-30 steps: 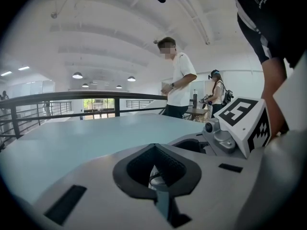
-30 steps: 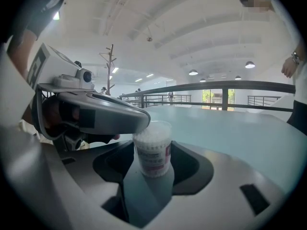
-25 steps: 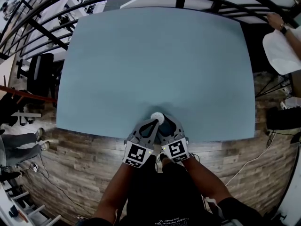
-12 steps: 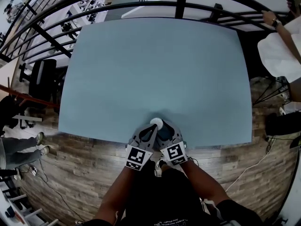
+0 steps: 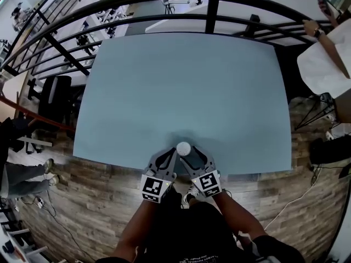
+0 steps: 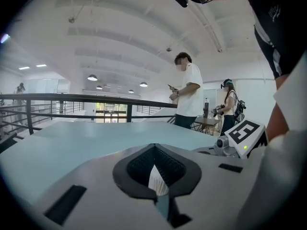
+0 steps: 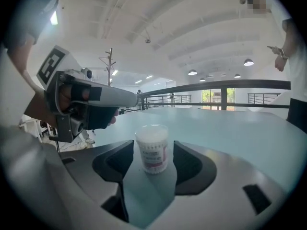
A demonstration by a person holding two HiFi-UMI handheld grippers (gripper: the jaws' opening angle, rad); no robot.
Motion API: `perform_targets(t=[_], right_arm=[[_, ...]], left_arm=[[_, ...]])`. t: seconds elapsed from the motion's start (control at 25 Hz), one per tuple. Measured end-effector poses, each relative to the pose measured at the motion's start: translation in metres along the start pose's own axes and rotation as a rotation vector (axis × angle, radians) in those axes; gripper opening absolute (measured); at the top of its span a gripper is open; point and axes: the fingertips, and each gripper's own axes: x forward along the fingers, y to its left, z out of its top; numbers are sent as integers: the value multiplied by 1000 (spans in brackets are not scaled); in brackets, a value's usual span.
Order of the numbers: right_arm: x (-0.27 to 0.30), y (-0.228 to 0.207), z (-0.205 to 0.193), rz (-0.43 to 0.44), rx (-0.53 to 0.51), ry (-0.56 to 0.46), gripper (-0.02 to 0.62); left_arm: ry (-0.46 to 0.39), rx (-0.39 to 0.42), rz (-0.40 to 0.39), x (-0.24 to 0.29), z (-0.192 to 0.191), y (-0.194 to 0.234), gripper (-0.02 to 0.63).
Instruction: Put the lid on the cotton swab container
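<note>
The cotton swab container [image 5: 183, 148] stands upright close to the near edge of the light blue table [image 5: 181, 86]. It is a small clear tub packed with white swabs, with a pink label [image 7: 153, 147]. My right gripper [image 7: 152, 161] is open, one jaw on each side of the tub with a small gap at both. My left gripper [image 6: 154, 175] is shut on a thin whitish piece [image 6: 156, 182] held edge-on, apparently the lid. In the head view the left gripper [image 5: 171, 158] sits just left of the tub and the right gripper [image 5: 188, 156] right beside it.
A black railing [image 5: 208, 4] runs behind the table's far edge. A person in white [image 5: 323, 59] stands at the far right, and others are at the left [image 5: 16, 169]. Wooden floor [image 5: 98, 201] lies below the near edge.
The head view has tilted, so the table sits lower in frame. The tub stays between the right jaws. The left gripper has eased slightly left of the tub.
</note>
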Motion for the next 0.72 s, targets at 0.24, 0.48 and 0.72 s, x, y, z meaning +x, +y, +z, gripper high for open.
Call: perform_targets(t=[0.24, 0.48, 0.72], right_arm=[[-37, 5, 34, -17, -20, -55, 245], [-63, 4, 90, -66, -46, -174, 133], [-85, 2, 128, -136, -85, -223, 28]], left_arm=[[-16, -41, 25, -14, 16, 6, 10], [-56, -43, 45, -27, 38, 8, 11], [-67, -16, -10, -40, 49, -13, 11]])
